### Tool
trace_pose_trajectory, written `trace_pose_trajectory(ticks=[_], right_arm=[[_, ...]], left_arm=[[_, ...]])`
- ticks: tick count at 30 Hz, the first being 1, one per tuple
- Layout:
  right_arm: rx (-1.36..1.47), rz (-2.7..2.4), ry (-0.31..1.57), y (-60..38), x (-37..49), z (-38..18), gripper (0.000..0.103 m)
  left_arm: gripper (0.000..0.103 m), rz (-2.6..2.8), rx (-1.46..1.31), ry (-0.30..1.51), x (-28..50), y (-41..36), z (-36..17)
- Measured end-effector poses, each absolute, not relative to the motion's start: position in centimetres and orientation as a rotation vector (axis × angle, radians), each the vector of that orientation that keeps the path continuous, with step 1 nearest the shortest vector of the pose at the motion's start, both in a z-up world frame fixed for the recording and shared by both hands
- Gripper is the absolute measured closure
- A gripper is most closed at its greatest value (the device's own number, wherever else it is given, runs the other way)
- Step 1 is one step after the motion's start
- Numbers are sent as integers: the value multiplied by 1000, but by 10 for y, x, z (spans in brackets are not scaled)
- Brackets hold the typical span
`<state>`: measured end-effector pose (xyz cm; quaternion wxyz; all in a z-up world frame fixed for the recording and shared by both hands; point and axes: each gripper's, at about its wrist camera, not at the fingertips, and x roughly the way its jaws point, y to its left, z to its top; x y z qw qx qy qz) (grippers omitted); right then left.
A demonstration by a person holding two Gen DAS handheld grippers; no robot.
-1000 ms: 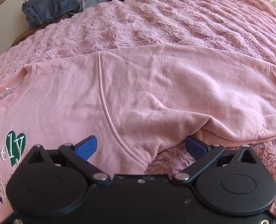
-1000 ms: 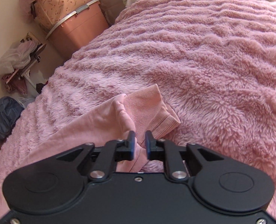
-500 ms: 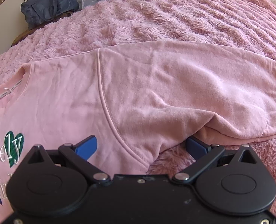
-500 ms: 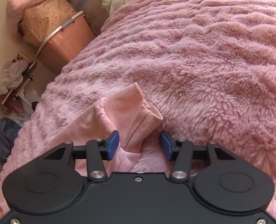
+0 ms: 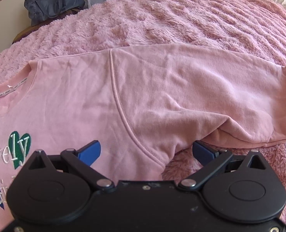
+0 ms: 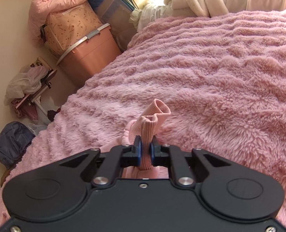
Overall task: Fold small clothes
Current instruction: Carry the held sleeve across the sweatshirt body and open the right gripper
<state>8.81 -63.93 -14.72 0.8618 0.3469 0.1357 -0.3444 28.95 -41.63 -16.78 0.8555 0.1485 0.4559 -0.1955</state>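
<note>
A pink sweatshirt (image 5: 85,100) with green and blue lettering lies flat on the fluffy pink bed cover (image 5: 162,23), its sleeve (image 5: 210,89) stretched to the right. My left gripper (image 5: 145,151) hovers open over the armpit seam, its blue pads wide apart on either side of the cloth. In the right wrist view, my right gripper (image 6: 145,148) is shut on the sleeve's ribbed cuff (image 6: 154,118), which sticks up bunched between the pads, lifted off the bed cover (image 6: 220,77).
A blue-grey bag (image 5: 54,2) sits past the bed's far left corner. Beside the bed stand a salmon storage box (image 6: 88,58) with a patterned bag and a pink coat on top. White bedding (image 6: 191,2) is piled at the head.
My right gripper opened around the cuff, then closed on it and rose, lifting the cuff off the cover. The sleeve's far end has pulled up. My left gripper has stayed put and open.
</note>
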Motion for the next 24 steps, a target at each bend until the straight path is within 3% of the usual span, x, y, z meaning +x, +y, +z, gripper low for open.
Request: trace_pose_trajectory(ticks=[11, 24], right_arm=[[653, -463, 195, -525, 140, -56, 94], [580, -139, 277, -331, 219, -35, 94]], left_arm=[[0, -253, 238, 941, 293, -274, -116], [0, -33, 117, 1079, 279, -85, -143]])
